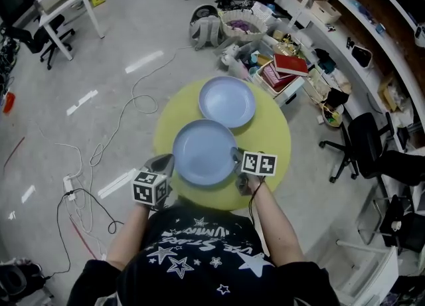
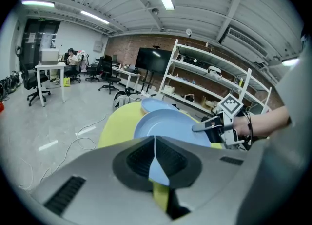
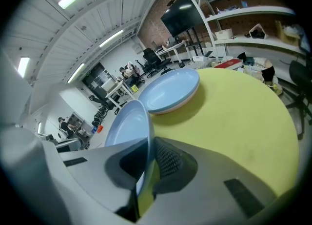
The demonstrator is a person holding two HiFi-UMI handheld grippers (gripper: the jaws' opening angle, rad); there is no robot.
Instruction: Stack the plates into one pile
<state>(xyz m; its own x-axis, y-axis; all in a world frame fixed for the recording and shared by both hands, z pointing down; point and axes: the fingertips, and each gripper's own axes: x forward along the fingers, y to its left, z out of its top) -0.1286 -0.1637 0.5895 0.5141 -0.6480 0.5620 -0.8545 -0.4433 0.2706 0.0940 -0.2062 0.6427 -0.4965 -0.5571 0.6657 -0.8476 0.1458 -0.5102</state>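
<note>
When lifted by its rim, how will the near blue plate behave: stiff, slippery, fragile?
Probably stiff: the near plate shows no sag between the left gripper and right gripper. Its smooth rim may slip. It looks thin and light, perhaps breakable.

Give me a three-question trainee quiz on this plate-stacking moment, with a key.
1. Multiple choice: what is the right gripper shut on?
A) the rim of the near plate
B) a red book
C) nothing

2. True or false: the left gripper is open and empty.

3. Short answer: which plate lies on the yellow table with no gripper on it?

Key:
1. A
2. False: it is shut on the near plate's opposite rim.
3. The far plate.
</note>
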